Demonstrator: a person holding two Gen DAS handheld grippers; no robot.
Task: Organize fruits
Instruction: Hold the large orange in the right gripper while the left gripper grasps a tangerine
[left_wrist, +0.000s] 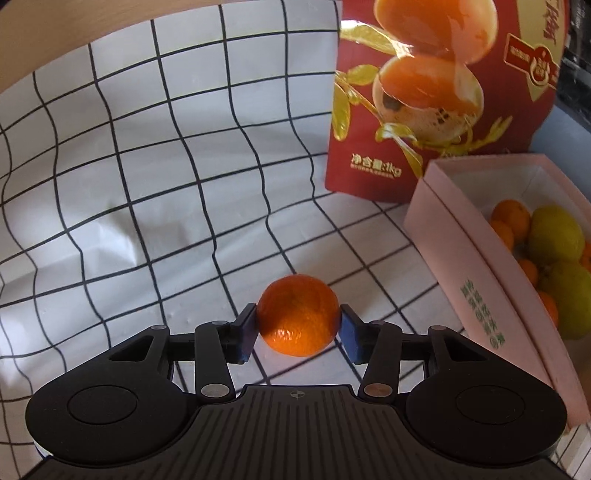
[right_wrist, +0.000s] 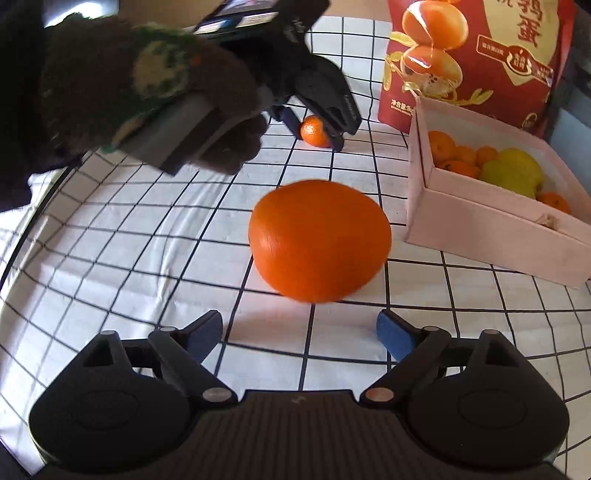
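My left gripper (left_wrist: 298, 323) is shut on a small mandarin (left_wrist: 298, 319) that rests on the checked cloth; both blue pads touch its sides. The same gripper (right_wrist: 314, 131) and mandarin (right_wrist: 314, 132) show far off in the right wrist view, under a gloved hand. My right gripper (right_wrist: 300, 334) is open and empty, just short of a large orange (right_wrist: 319, 240) lying on the cloth. A pink box (left_wrist: 476, 258) to the right holds several mandarins (left_wrist: 511, 216) and two yellow-green fruits (left_wrist: 556, 234); the box also shows in the right wrist view (right_wrist: 491, 225).
A red snack bag (left_wrist: 424, 96) stands behind the box; it also shows in the right wrist view (right_wrist: 476, 55). The white cloth with a black grid (left_wrist: 147, 184) covers the table and rises as a backdrop. The gloved hand (right_wrist: 147, 92) holds the left gripper's handle.
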